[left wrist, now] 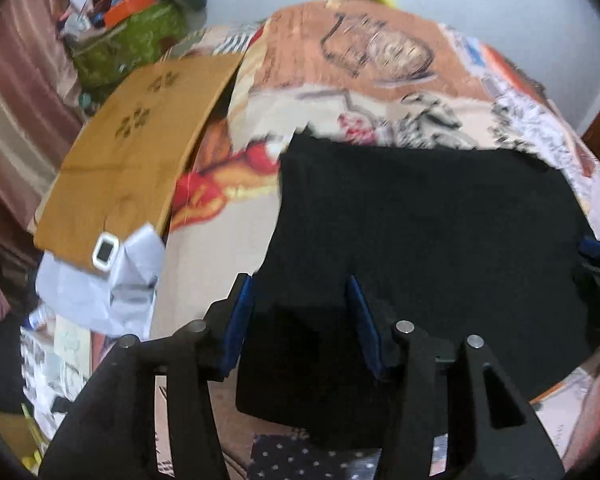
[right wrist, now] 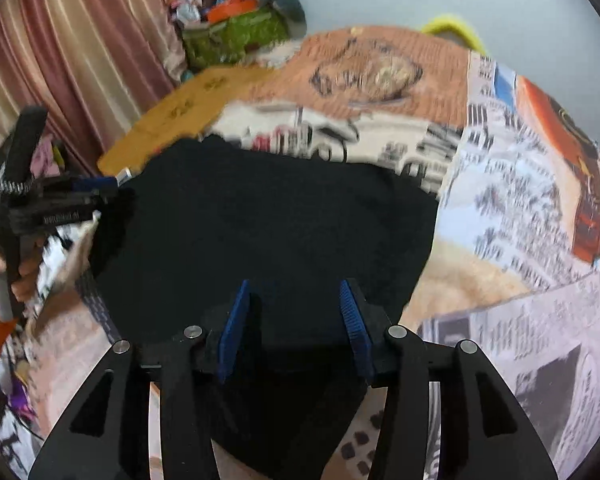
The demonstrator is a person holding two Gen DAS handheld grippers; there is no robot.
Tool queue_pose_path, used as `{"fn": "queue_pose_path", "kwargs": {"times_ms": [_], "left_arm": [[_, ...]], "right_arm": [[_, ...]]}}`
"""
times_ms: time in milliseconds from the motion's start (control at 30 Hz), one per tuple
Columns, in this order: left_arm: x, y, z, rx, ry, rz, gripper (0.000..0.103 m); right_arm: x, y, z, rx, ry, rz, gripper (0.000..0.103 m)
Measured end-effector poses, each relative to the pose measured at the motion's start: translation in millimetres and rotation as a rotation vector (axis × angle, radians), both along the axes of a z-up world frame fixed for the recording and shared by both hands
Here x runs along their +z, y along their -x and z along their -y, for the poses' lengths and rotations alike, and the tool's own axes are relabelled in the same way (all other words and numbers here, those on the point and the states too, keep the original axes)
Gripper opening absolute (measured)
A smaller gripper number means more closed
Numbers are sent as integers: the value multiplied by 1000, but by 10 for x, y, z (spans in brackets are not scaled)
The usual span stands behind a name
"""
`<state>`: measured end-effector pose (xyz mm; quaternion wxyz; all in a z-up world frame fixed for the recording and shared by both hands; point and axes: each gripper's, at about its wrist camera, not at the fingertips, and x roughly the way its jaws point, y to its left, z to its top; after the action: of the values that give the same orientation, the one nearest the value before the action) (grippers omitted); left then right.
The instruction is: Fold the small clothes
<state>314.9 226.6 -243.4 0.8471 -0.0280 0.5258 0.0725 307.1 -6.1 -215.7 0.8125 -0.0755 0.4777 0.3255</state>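
A black garment (left wrist: pixel 420 232) lies spread on a table covered with newspaper sheets (left wrist: pixel 340 80); it also shows in the right wrist view (right wrist: pixel 268 216). My left gripper (left wrist: pixel 300 284) is open, its blue-padded jaws hovering over the garment's near left edge. My right gripper (right wrist: pixel 294 288) is open, its jaws over the garment's near right edge. The left gripper (right wrist: pixel 80 200) shows from the side in the right wrist view at the garment's left edge. The right gripper's tip (left wrist: pixel 598 250) shows at the right border of the left wrist view.
A brown cardboard sheet (left wrist: pixel 140 148) lies on the table's left side with a small white-framed device (left wrist: pixel 106 254) and crumpled white paper (left wrist: pixel 108 280) at its near end. A green bag piled with clutter (left wrist: pixel 128 36) and pink curtains (right wrist: pixel 80 48) stand behind. A dotted cloth (left wrist: pixel 300 458) lies below the garment.
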Motion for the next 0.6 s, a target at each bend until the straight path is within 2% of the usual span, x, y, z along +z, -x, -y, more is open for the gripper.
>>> {"fn": "queue_pose_path", "kwargs": {"times_ms": [67, 100, 233, 333, 400, 500, 600], "left_arm": [[-95, 39, -117, 13, 12, -12, 65], [-107, 75, -155, 19, 13, -10, 67], [-55, 233, -266, 44, 41, 1, 68], [39, 348, -240, 61, 23, 12, 68], [164, 455, -195, 63, 16, 31, 68], [403, 584, -109, 60, 32, 76, 68], [782, 746, 42, 48, 30, 165, 68]], "right_arm": [[-81, 25, 22, 7, 15, -14, 43], [-99, 41, 62, 6, 11, -16, 43], [-63, 85, 213, -14, -10, -26, 43], [-30, 145, 287, -26, -7, -25, 43], [10, 182, 329, -42, 16, -14, 43], [144, 264, 425, -61, -12, 2, 43], [402, 381, 499, -79, -50, 70, 43]]}}
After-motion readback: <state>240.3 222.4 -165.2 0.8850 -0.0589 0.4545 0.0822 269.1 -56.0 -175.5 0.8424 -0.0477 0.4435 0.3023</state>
